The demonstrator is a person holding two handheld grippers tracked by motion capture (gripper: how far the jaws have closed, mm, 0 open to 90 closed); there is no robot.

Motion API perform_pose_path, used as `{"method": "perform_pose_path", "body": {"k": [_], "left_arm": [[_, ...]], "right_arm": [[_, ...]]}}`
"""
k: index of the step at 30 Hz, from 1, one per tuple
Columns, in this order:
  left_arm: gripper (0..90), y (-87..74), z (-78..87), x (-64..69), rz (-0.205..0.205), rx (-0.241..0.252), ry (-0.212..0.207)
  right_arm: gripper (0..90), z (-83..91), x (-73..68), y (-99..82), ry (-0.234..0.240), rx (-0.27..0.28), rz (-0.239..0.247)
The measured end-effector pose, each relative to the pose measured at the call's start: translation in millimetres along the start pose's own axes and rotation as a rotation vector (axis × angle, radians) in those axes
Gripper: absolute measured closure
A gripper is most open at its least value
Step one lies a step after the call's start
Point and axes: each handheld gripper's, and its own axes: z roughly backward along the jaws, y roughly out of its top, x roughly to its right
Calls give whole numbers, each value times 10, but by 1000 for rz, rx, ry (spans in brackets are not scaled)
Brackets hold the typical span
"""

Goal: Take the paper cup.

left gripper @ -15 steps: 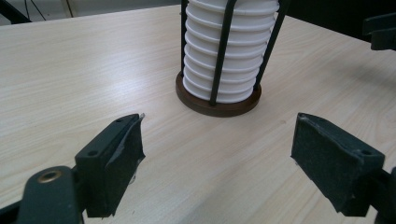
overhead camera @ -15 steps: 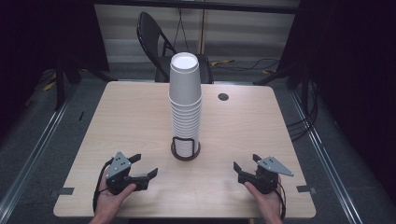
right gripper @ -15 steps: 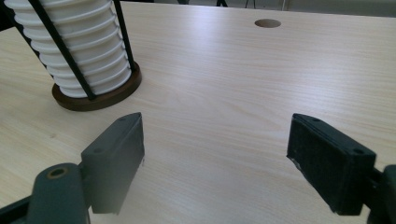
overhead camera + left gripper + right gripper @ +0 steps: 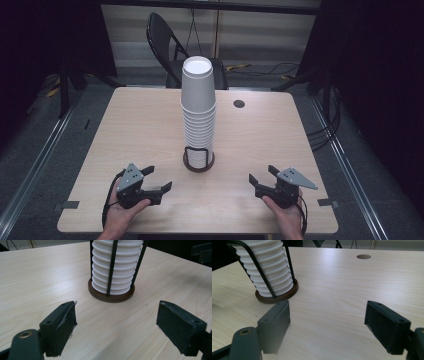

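Note:
A tall stack of white paper cups (image 4: 198, 110) stands upside down in a black wire holder with a round brown base (image 4: 198, 161) at the middle of the wooden table (image 4: 145, 130). The same stack (image 4: 115, 265) and base (image 4: 111, 293) rise ahead of the left gripper's jaws. My left gripper (image 4: 159, 179) rests near the front left edge, open, with nothing between its pads. At the front right my right gripper (image 4: 262, 176) also stands open and empty, the cup stack (image 4: 268, 267) off to its left.
A round cable hole (image 4: 239, 103) is in the table's far right part. A black folding chair (image 4: 170, 50) stands behind the table. Dark floor and metal rails run along both sides. Bare wood lies between the grippers and the holder.

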Motion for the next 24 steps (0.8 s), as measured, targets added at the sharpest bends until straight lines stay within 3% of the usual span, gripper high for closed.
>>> {"method": "perform_pose_path", "body": {"k": [10, 24], "left_arm": [[156, 0, 49, 17, -10, 11, -11], [157, 5, 50, 84, -38, 9, -39]], "right_arm": [[206, -17, -85, 162, 79, 2, 7], [151, -38, -256, 501, 168, 57, 20]]}}
